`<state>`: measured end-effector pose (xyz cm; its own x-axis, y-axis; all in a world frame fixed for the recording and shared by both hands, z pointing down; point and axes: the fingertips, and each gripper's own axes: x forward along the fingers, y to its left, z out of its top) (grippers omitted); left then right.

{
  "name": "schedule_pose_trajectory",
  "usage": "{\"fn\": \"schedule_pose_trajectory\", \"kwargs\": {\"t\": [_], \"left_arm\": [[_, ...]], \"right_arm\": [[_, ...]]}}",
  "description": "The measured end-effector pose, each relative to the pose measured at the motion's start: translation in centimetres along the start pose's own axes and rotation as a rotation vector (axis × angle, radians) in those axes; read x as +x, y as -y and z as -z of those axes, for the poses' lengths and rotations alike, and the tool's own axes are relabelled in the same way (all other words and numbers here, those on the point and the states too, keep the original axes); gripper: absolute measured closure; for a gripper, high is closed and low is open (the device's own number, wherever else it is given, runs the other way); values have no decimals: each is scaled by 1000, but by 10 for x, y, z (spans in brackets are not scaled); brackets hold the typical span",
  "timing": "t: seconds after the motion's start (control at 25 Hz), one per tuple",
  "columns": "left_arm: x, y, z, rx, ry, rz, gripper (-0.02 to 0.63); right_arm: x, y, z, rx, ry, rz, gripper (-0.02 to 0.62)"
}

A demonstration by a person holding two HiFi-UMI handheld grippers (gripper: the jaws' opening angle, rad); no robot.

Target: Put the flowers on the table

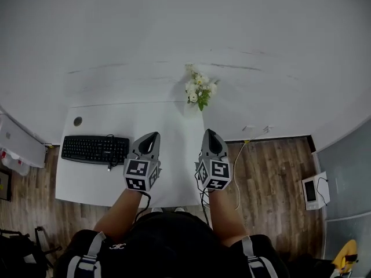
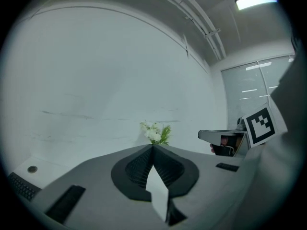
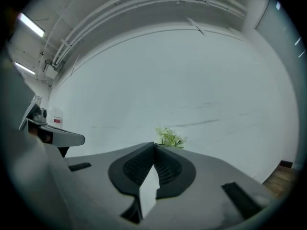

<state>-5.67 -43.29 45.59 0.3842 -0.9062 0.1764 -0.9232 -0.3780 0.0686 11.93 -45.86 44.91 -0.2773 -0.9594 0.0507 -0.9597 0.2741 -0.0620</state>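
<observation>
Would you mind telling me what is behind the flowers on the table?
Only the plain white wall shows behind the flowers, which stand at the far edge of the table. The patch of wall directly behind the blooms is covered.

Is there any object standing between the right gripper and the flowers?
Nothing visible. Only bare table lies between the right gripper and the flowers; the keyboard sits off to the left.

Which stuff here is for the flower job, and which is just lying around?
For the job: flowers, table, left claw, right claw.
Just lying about: keyboard, white box on the floor.
</observation>
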Motion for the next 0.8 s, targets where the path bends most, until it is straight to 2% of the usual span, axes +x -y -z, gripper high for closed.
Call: {"fn": "schedule_pose_trajectory", "kwargs": {"t": [0.44, 0.8], "left_arm": [[-15, 25, 0, 16, -4, 50, 597], [-28, 26, -1, 15, -3, 44, 597]], "right_arm": [[-27, -18, -13, -5, 20, -14, 592], [-31, -29, -13, 3, 16, -20, 592]]}}
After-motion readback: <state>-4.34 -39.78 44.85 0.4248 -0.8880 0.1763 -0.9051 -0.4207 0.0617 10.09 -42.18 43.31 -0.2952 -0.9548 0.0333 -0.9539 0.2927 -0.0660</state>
